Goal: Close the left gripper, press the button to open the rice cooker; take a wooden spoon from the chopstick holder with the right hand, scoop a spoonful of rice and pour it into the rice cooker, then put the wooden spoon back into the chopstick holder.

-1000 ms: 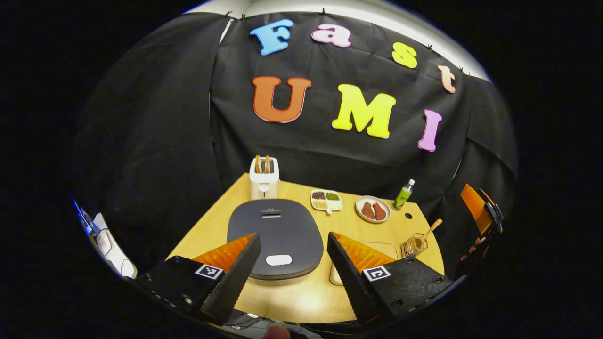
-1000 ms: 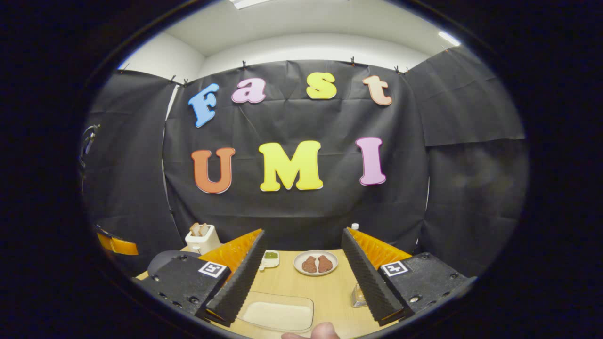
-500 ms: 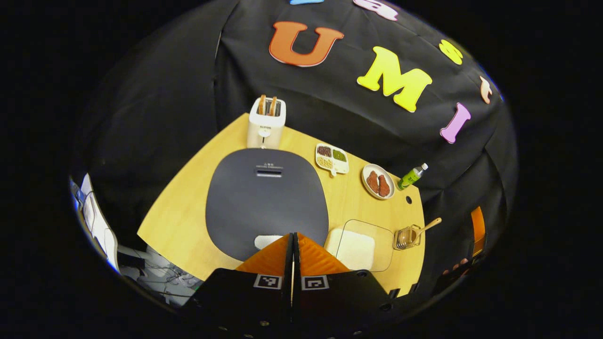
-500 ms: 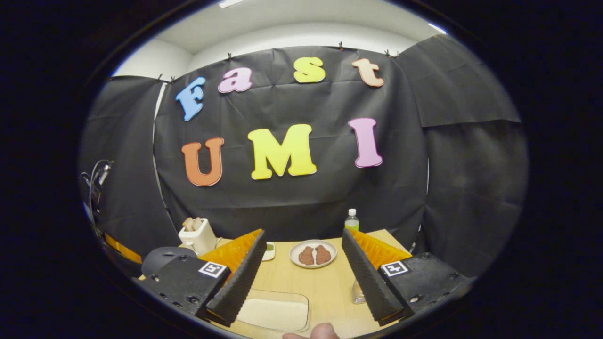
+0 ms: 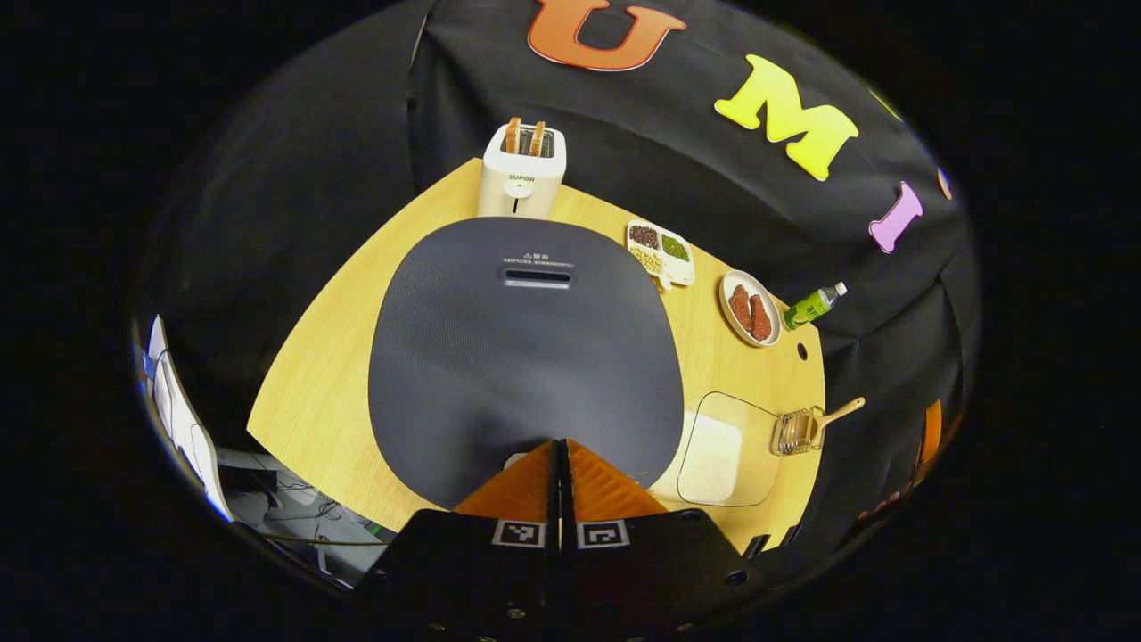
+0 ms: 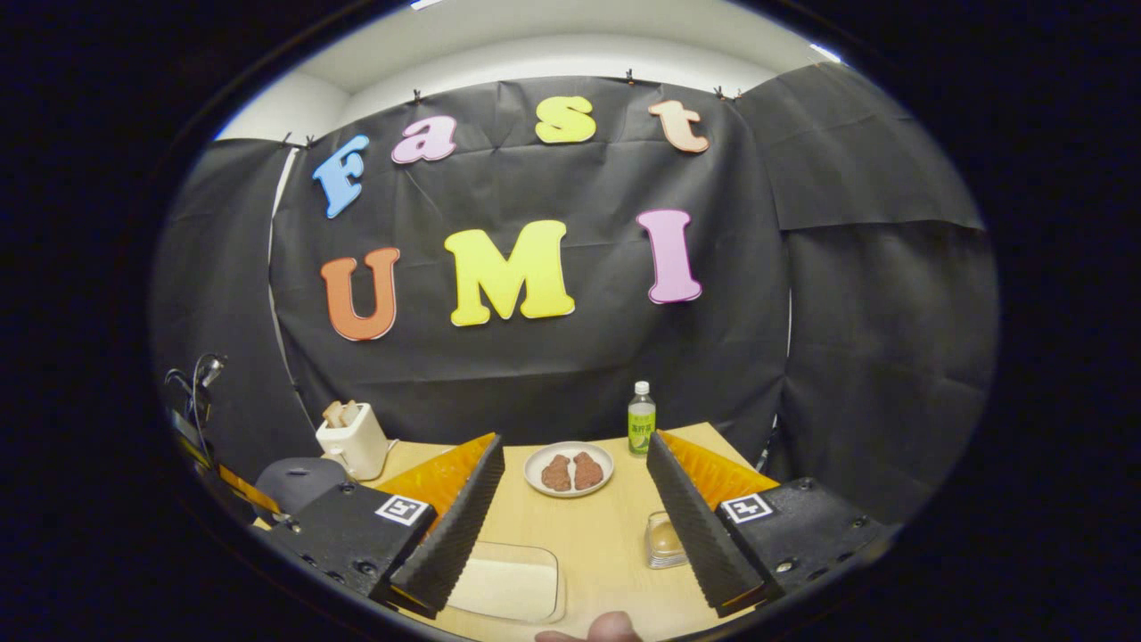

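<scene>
Since 1.0 s ago left gripper (image 5: 560, 443) has shut empty over rice cooker (image 5: 526, 348); press its button squarely; right gripper (image 6: 575, 486) gapes wide.

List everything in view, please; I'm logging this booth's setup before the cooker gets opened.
Table: one, light wood, under everything.
Rice cooker: one, dark grey, lid down, table's middle.
Toaster: one, white, two slices in it, behind the cooker.
Divided dish: one, white, holding brown, green and yellow foods, right of the toaster.
Plate: one, white, two brown pieces on it, near the bottle.
Bottle: one, green, white cap, back edge.
Rice tray: one, clear, white rice inside, right of the cooker.
Holder: one, wire, beside the tray.
Spoon: one, wooden, in the holder.
Left gripper: shut, tips at the cooker's front edge.
Right gripper: open, above the table.
</scene>
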Available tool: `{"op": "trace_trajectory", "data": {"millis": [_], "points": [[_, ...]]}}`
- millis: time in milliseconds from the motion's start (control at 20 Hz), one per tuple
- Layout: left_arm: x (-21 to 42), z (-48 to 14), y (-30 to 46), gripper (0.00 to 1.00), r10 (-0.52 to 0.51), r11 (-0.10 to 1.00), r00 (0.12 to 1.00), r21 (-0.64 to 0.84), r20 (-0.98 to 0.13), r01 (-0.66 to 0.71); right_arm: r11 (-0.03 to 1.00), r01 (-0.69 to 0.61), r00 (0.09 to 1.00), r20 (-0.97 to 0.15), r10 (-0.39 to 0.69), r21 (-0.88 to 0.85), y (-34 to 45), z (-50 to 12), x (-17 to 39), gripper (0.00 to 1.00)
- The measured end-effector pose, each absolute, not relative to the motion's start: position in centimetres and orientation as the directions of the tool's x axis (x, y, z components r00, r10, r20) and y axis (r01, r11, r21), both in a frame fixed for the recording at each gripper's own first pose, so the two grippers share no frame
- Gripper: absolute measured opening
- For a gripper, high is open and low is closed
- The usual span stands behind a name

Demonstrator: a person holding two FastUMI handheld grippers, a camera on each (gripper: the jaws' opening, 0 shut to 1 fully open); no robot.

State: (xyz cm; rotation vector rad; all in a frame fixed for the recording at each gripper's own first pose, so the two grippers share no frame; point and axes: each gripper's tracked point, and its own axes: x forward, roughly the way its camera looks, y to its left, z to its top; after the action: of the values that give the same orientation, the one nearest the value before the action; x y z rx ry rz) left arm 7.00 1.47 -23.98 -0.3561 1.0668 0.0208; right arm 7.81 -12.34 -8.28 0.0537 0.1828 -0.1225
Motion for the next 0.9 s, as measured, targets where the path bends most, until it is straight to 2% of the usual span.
{"op": "trace_trajectory", "data": {"millis": [550, 700, 900], "points": [[7.1, -24.4, 1.5, 0.00, -0.210, 0.910, 0.520, -0.361, -0.828, -0.206, 0.992, 0.116, 0.974, -0.202, -0.105, 0.043, -10.4, -8.5, 6.9, 1.00], [7.3, -23.1, 1.6, 0.00, -0.199, 0.912, 0.564, -0.362, -0.801, -0.192, 0.994, 0.106, 0.984, -0.145, -0.102, 0.021, -10.0, -5.9, 6.6, 1.00], [9.1, -17.2, 2.0, 0.00, -0.153, 0.945, 0.722, -0.314, -0.675, -0.093, 0.994, 0.113, 0.988, -0.106, -0.112, 0.005, -9.7, -4.2, 5.2, 1.00]]}}
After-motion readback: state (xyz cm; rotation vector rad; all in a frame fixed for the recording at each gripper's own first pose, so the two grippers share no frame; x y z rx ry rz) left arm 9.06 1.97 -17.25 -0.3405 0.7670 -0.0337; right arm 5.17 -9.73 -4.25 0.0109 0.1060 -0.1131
